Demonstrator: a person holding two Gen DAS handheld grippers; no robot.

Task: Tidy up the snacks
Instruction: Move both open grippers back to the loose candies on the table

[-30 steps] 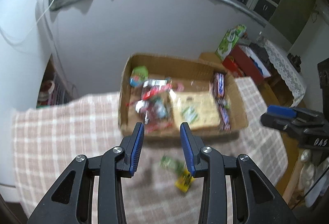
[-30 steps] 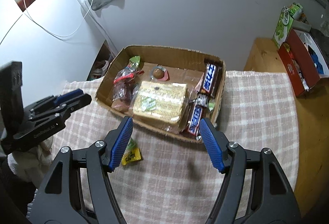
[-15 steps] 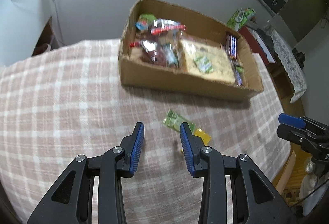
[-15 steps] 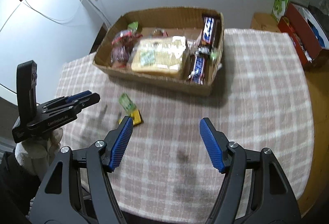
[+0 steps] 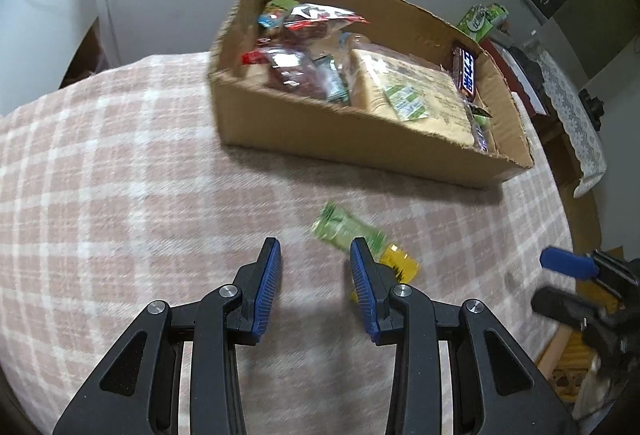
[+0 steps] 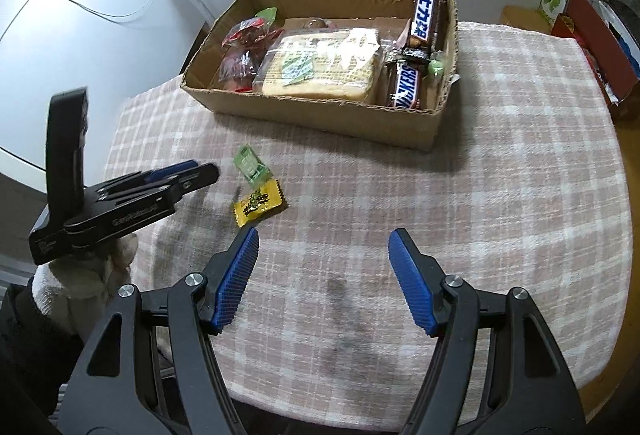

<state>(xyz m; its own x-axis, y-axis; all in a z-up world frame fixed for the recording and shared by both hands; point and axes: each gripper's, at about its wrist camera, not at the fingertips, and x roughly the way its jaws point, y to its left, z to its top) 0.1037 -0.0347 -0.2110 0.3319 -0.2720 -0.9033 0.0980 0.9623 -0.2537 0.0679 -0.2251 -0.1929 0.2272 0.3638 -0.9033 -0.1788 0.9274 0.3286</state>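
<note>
Step in hand: picking up loose snacks. Green candy packet & yellow candy packet lying on table, touching, just in front of cardboard box. Left hand-held gripper released, empty, beside green one. Right hand-held gripper released wide, empty. Next prob.: shift left gripper right, straddle green, clench, lift over box wall.

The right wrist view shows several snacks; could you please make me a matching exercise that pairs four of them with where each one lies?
Things:
1. Snickers bar
2. yellow candy packet
3. green packet
4. wrapped biscuit pack

Places:
A. on the checked cloth, nearest the right gripper
B. middle of the cardboard box
C. on the cloth, between the yellow packet and the box
D. right end of the box

Pairs: 1-D, 2-A, 3-C, 4-B
</note>
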